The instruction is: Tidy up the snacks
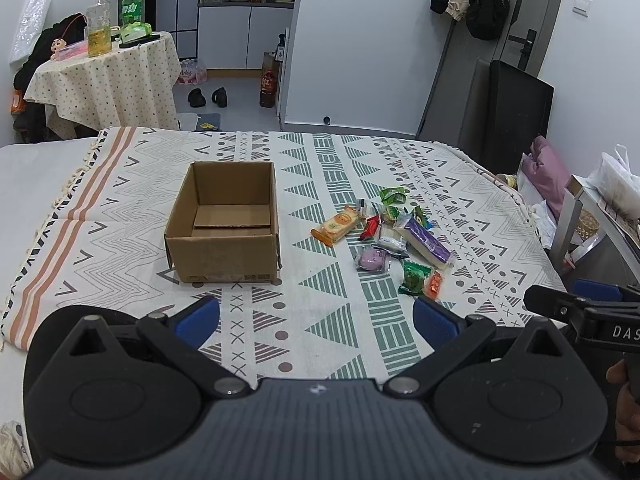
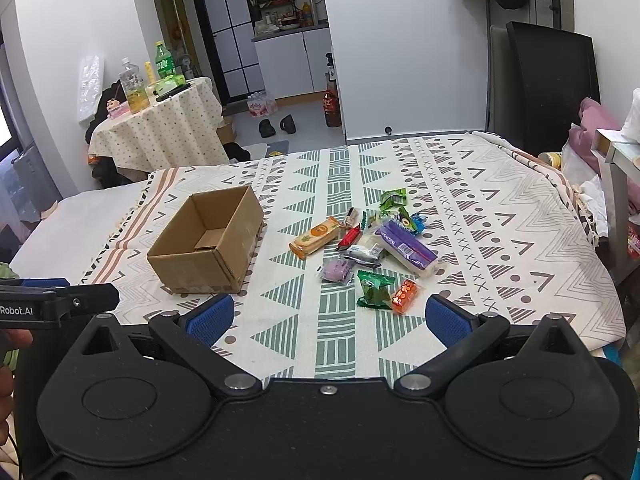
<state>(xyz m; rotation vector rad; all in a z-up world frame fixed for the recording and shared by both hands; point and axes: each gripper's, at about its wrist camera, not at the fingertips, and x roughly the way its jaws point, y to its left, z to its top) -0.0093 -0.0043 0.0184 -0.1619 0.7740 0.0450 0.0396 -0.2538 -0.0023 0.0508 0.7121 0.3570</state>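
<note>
Both claws hang wide open and empty over the near edge of the patterned tablecloth [image 1: 320,320]: our left claw [image 1: 316,316] faces the open brown cardboard box [image 1: 224,232], our right claw [image 2: 330,316] faces the loose heap of wrapped snacks [image 2: 368,248]. Nothing lies in the box yet, so we judge the sorting unstarted. Nearest our right claw sit a small orange packet [image 2: 406,296] and a green packet [image 2: 374,289], probably the easiest first picks; the box stands just left, a short carry.
</note>
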